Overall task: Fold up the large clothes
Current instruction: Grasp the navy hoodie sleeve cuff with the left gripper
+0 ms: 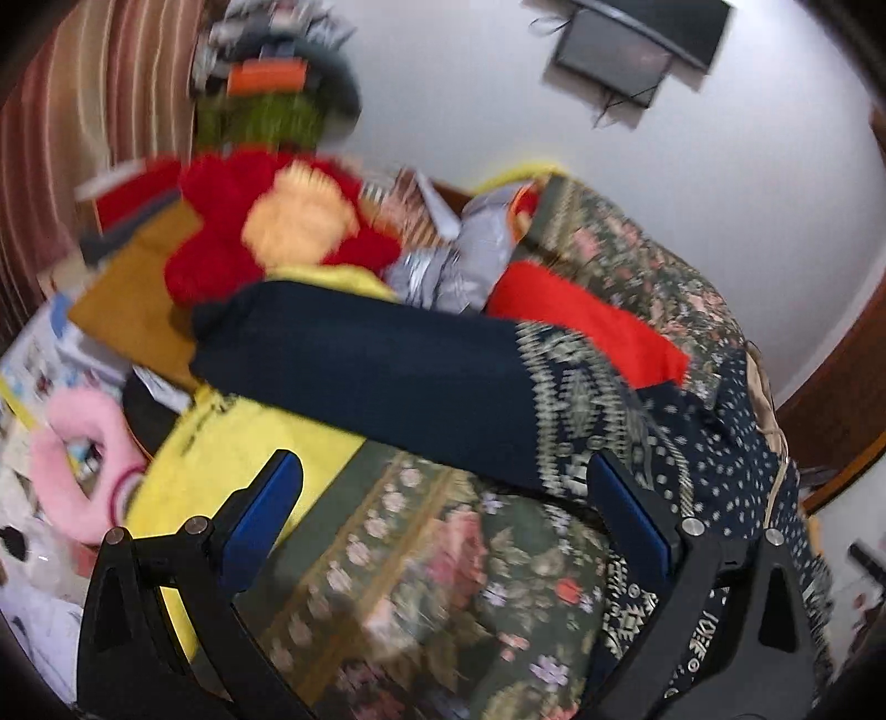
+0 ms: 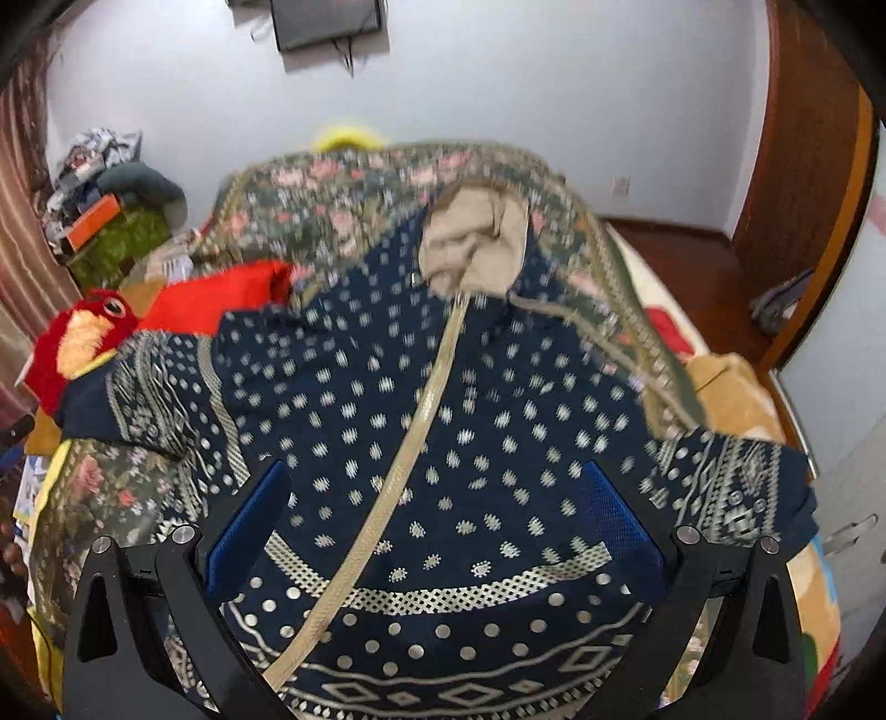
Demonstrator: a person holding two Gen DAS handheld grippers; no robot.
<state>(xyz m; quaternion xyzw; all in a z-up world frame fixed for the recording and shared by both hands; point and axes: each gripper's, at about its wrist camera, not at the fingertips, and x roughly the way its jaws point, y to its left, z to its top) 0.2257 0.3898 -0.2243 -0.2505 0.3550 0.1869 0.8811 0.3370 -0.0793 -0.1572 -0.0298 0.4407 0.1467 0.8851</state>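
My navy patterned jacket [image 2: 443,421] lies spread front-up on the floral bedspread [image 1: 443,581], hood toward the wall, one sleeve [image 1: 360,365] stretched out sideways. Both my left claw [image 1: 448,515] and right claw [image 2: 437,515] gape wide, holding nothing. I'd pinch that sleeve near its cuff and carry it flat across the chest, keeping the body smooth.

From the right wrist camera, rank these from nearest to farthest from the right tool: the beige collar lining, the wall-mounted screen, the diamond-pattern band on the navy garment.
1. Diamond-pattern band, low between the open fingers of the right tool.
2. Beige collar lining, up the garment, centre.
3. Wall-mounted screen, top, on the far wall.
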